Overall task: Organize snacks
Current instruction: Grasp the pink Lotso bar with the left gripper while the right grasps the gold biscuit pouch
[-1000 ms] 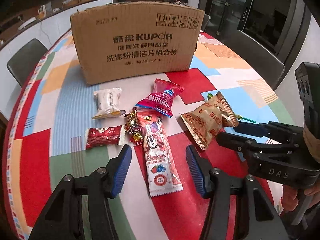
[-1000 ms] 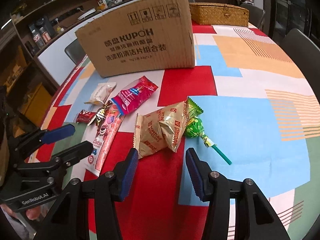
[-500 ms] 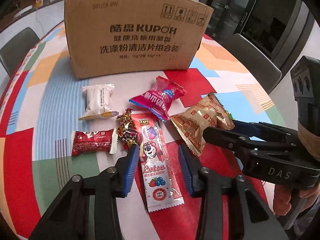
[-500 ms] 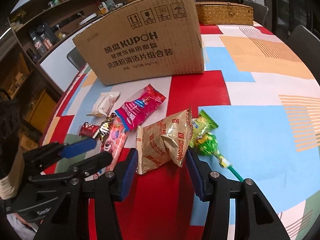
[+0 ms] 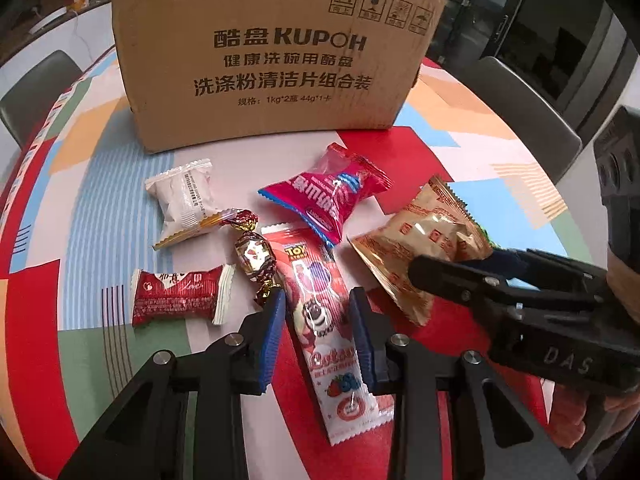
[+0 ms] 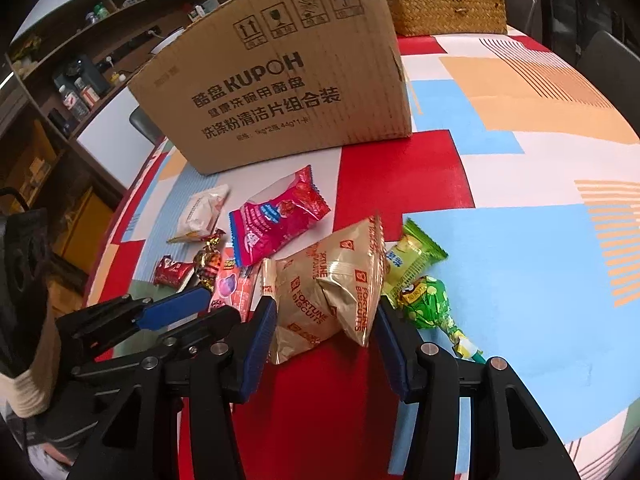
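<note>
Snacks lie scattered across my bench [image 5: 80,184], in front of a cardboard box [image 5: 276,52] printed "KUPOH" with Chinese lines and "1kg*2", handling symbols along its top edge. Reading from the left in the left wrist view: a white wrapped cake [image 5: 182,202] with small print I cannot read; below it a dark red packet [image 5: 178,296] with a heart and white script; a foil-twisted candy [image 5: 252,254] just beside both. Next comes the long red stick pack [image 5: 320,320], marked "TOY STORY" at the top, a pink bear in the middle and "Lotso" lower down. My left tongs [image 5: 316,326] stand open astride that pack, one blue pad on each side, not yet pressing it as far as I can tell. Above sits a magenta pouch [image 5: 332,200] with white Chinese lettering, its corner overlapping the stick pack's top.

Further right, the gold bag [image 6: 332,292] reads "FORTUNE BISCUITS" in red. My right tongs [image 6: 326,336] are open around it, pads [image 6: 262,340] close against its sides; I cannot tell whether they touch. Right of it lies a yellow-green packet [image 6: 416,256], and a green-wrapped lollipop [image 6: 426,300] rests against that. A woven basket [image 6: 444,12] sits behind the box.
</note>
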